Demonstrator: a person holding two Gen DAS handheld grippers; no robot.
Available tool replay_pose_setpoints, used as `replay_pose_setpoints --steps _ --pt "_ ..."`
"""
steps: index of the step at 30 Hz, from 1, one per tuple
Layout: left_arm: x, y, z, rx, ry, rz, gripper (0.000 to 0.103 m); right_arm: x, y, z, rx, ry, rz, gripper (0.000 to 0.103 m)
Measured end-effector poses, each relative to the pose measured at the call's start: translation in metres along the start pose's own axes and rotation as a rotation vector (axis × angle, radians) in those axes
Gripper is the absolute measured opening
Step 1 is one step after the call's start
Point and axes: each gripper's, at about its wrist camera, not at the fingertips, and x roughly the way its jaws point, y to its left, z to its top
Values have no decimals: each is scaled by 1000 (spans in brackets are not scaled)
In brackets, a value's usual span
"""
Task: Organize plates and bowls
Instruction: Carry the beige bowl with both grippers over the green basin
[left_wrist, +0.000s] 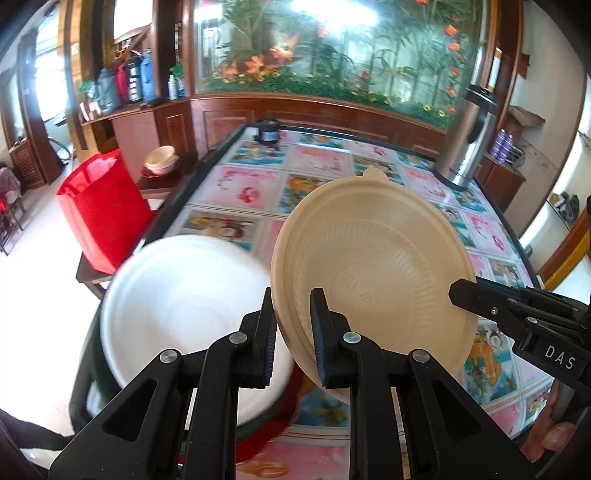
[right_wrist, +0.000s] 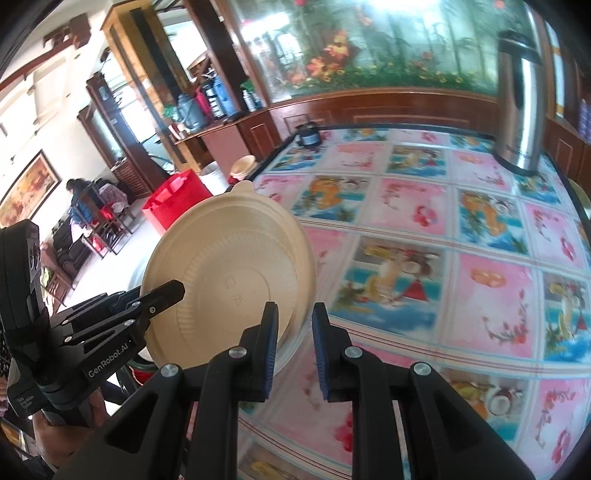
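My left gripper (left_wrist: 293, 332) is shut on the rim of a beige plastic bowl (left_wrist: 373, 273) and holds it tilted above the table, its inside facing me. A white bowl (left_wrist: 184, 302) sits blurred below and to the left, near the table's corner. My right gripper (right_wrist: 291, 343) is open, its left finger by the beige bowl's (right_wrist: 232, 273) right rim, not clamped on it. In the left wrist view the right gripper's fingertips (left_wrist: 461, 291) reach the bowl's right edge. In the right wrist view the left gripper's fingers (right_wrist: 166, 293) lie across the bowl's left side.
The table (right_wrist: 443, 240) has a flowery patterned cloth. A steel thermos (left_wrist: 465, 136) stands at the far right and a small dark jar (left_wrist: 269, 131) at the far edge. A red bag (left_wrist: 103, 206) and stacked bowls (left_wrist: 160, 158) sit beyond the left edge.
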Motion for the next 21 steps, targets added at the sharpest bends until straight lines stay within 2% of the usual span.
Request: replay_pose_setpoints --steps 11,21 --pt "-7 47 -8 -47 10 50 17 25 45 6 -64 32 50 19" --pt "-13 87 -18 -98 16 74 17 44 84 7 -119 67 63 20"
